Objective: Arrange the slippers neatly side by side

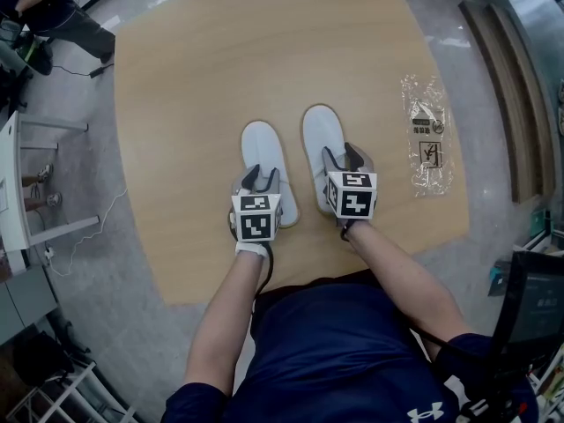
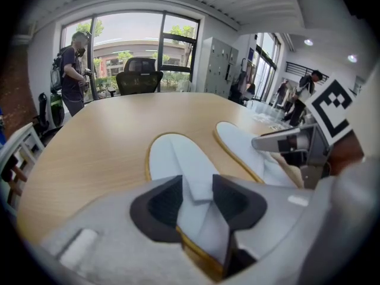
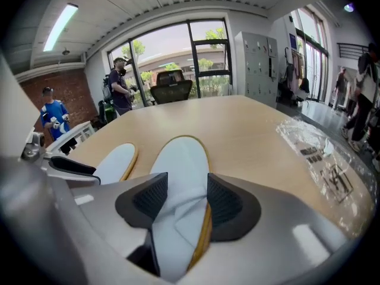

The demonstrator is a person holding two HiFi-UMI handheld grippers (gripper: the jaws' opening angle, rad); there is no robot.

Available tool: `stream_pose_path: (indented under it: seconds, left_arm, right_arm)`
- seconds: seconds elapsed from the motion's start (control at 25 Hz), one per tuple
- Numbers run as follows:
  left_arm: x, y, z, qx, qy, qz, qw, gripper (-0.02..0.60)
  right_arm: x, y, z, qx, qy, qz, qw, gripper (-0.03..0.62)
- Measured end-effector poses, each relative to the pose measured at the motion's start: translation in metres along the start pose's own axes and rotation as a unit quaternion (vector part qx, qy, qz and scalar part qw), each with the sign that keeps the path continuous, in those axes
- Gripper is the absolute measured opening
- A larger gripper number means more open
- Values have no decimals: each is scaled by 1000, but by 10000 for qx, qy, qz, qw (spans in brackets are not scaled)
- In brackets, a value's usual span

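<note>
Fingers: left gripper [image 1: 262,176] clamps left slipper [image 1: 263,152], right gripper [image 1: 346,155] clamps right slipper [image 1: 322,135] | plastic packet [image 1: 429,135] apart, rightward

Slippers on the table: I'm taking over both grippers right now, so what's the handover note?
Left gripper: closed on the near end of the left slipper.
Right gripper: closed on the near end of the right slipper.
Both slippers lie on the table, side by side with a small gap, roughly parallel; the right one reaches slightly farther from the person.
Done: pair brought together.
Left: even up the ends, then release both.
</note>
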State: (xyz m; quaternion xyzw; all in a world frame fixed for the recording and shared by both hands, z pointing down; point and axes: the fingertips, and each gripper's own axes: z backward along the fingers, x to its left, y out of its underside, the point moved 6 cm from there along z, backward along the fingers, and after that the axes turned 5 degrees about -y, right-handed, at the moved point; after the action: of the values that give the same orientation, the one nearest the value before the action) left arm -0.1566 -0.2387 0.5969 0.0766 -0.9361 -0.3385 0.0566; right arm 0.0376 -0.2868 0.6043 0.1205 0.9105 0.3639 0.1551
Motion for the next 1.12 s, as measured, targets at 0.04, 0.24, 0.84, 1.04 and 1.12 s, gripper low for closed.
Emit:
stream_pose_path:
  seconds: [0.04,0.24,0.84,1.04,1.12]
  left_arm:
    - [-2,-3,4,-18,57,14,10000,160]
    - [-8,-5,14,-180,202,-586,9979,160]
    - [-23,21,15,322,918,-1664,9813,192]
    - [-19,24,18,225,956,-1784,9790,192]
    - [-18,24,18,238,959,-1793,9788,190]
  right_arm:
    - [1,-6,4,-144,-174,195,9996,216]
    - [25,-27,19,-313,-1554,1997,9669,221]
    - [39,3,13,1030,-2907,4392,8438,221]
    - [41,9,17,771,-2654,3876,8794,212]
    - [45,11,18,735,-2532,3668,8921,210]
